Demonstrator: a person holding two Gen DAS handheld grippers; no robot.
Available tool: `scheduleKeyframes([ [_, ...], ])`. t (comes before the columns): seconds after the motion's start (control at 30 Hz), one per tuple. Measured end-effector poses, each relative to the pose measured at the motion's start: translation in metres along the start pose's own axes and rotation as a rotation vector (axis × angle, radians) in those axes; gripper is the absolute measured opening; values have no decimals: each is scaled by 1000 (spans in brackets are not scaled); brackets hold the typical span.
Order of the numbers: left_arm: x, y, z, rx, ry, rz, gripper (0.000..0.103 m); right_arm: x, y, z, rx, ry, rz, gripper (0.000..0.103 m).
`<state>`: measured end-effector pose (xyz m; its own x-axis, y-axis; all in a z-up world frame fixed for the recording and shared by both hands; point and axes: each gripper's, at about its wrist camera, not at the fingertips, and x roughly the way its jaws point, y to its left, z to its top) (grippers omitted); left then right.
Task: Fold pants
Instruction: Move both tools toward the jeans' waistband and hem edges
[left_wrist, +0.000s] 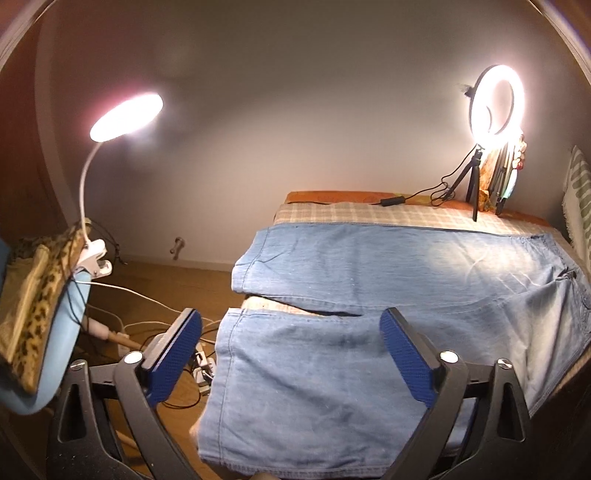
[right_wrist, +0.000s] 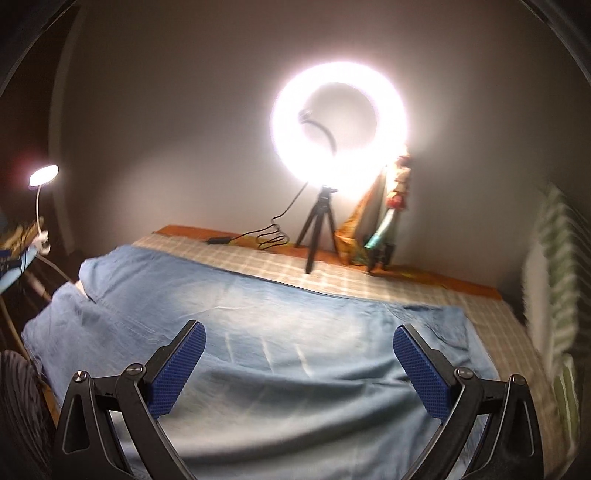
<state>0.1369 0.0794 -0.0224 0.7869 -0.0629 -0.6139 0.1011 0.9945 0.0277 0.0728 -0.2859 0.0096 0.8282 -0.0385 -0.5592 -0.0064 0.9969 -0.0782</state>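
Lying spread across a checked cloth (left_wrist: 369, 214) on the table (left_wrist: 332, 195), light blue denim pants (left_wrist: 406, 273), legs running left, waist at the right, the nearer leg's hem end hanging over the table's left edge. Hovering over that nearer leg, the left gripper (left_wrist: 291, 354), jaws wide apart, blue pads clear of the cloth, nothing held. Hanging above the seat and upper thigh area, the right gripper (right_wrist: 299, 365), likewise spread and empty, its view smeared by motion blur. Judged at the very start: no fold yet made. Risks from here, as a judgement only: pinching just the top layer of denim and so dragging one leg askew; pulling the overhanging hem further off the edge and letting the weight slide the pants floorward; lifting the far leg unevenly and trapping the wrinkles near the crotch. Standing close behind on the cloth, a ring light (right_wrist: 338, 131) on a small tripod (right_wrist: 319, 229) with its cable (right_wrist: 266, 236), within reach of a careless sweep. Off to the left, a clip lamp (left_wrist: 127, 116).
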Motion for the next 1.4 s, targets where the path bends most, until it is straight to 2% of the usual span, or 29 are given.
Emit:
scheduleKeyframes([
  [0.1, 20, 9, 10, -3, 31, -30, 92, 34, 6, 10, -43, 39, 43, 103],
  [0.23, 57, 16, 26, 6, 87, -27, 90, 82, 13, 22, -94, 88, 81, 103],
  [0.43, 112, 10, 52, 55, 146, -42, 90, 163, 25, 42, -216, 158, 155, 103],
  [0.6, 164, 2, 82, 81, 192, -91, 90, 226, 34, 54, -294, 223, 205, 102],
  [0.77, 216, -7, 102, 61, 261, -124, 90, 284, 38, 55, -340, 307, 236, 100],
  [0.9, 242, -21, 110, 47, 281, -147, 90, 323, 36, 51, -344, 362, 260, 95],
  [0.97, 253, -28, 112, 39, 291, -160, 90, 337, 34, 48, -338, 386, 289, 92],
  [1.2, 290, -37, 110, -40, 341, -183, 90, 368, 35, 42, -362, 431, 356, 91],
  [1.3, 304, -35, 109, -93, 361, -187, 90, 380, 38, 39, -385, 468, 394, 93],
  [1.4, 316, -32, 108, -147, 376, -177, 89, 387, 39, 39, -377, 468, 416, 96],
])
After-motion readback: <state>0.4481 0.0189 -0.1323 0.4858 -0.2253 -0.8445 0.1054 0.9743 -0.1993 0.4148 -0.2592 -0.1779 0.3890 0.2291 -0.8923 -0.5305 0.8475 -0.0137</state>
